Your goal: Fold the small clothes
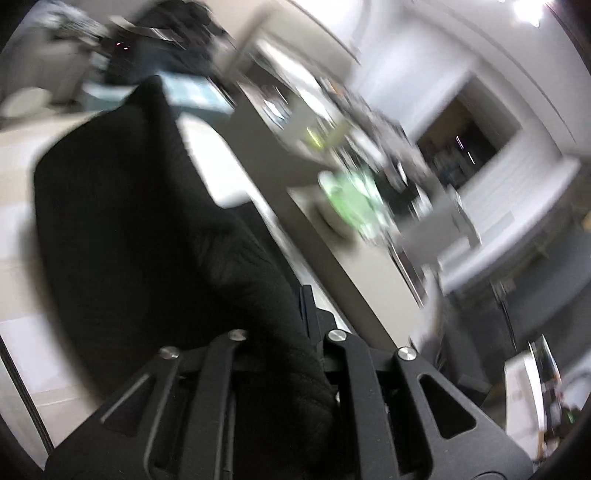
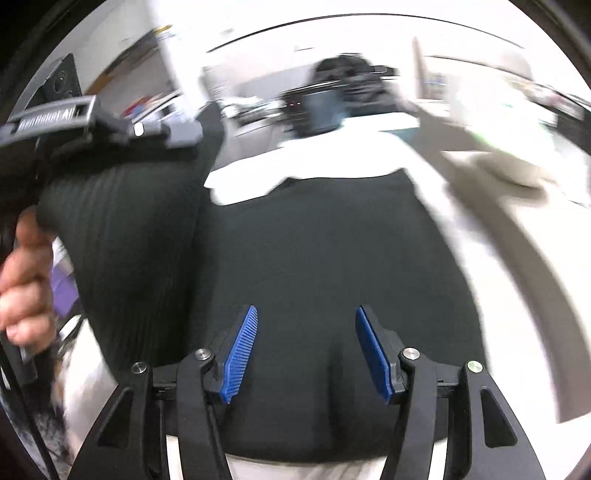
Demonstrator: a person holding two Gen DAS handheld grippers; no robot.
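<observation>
Up at ten o'clock the left gripper (image 2: 177, 136) is clenched on a raised, ribbed fold of the black knit garment (image 2: 325, 266) — the rest lies flat on the white table (image 2: 480, 266). Its blue ridged pads spread, the right gripper (image 2: 306, 354) hovers released above the cloth.

An indoor workroom, lab or office, much blurred.
A white table (image 2: 332, 162) carries the work; beyond its far edge stand cluttered desks (image 1: 354, 122), white walls (image 1: 424, 55) and a ceiling light (image 1: 528, 11).

black garment (image 2: 314, 258), right tool (image 2: 306, 354) parted above it
</observation>
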